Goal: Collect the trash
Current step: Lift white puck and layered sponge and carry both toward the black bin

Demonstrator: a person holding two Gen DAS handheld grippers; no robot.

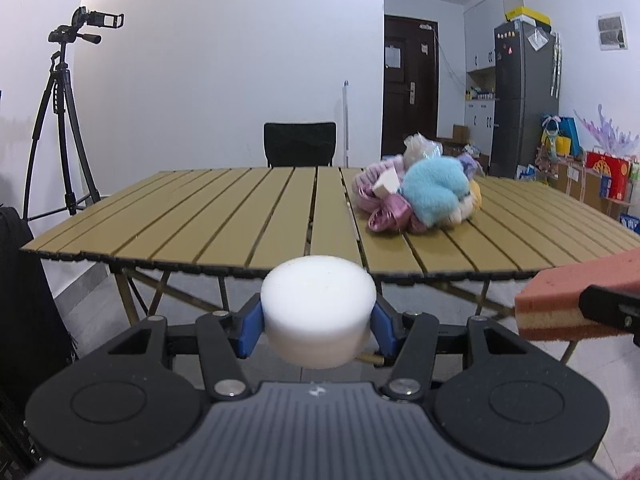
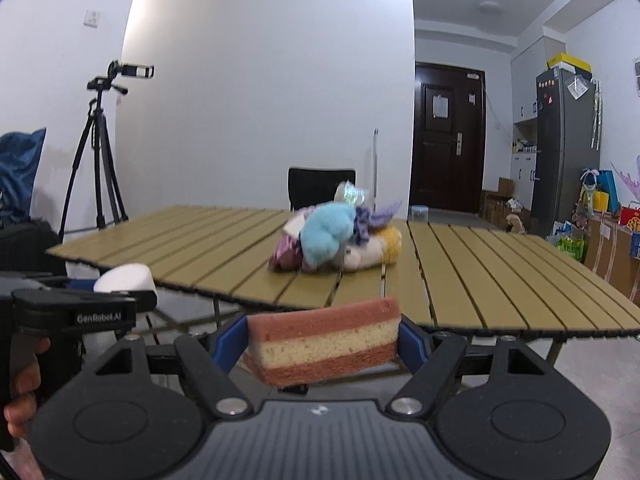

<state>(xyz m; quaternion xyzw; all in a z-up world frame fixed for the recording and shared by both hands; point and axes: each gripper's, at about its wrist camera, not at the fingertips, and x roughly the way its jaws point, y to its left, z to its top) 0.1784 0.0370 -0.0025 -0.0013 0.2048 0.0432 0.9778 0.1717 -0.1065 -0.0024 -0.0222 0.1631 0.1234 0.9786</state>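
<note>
Carrying two pieces off the near edge of the slatted table [image 1: 224, 216]: left gripper [image 1: 318, 326] pinching a white foam puck [image 1: 318, 304], right gripper [image 2: 323, 346] clamping a striped sponge [image 2: 324, 344] (bin unseen); next, judging by this, finding somewhere to drop them

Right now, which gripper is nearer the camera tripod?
Left. The left gripper faces the table on the tripod's side; the right gripper is beside it, farther from the tripod.
</note>
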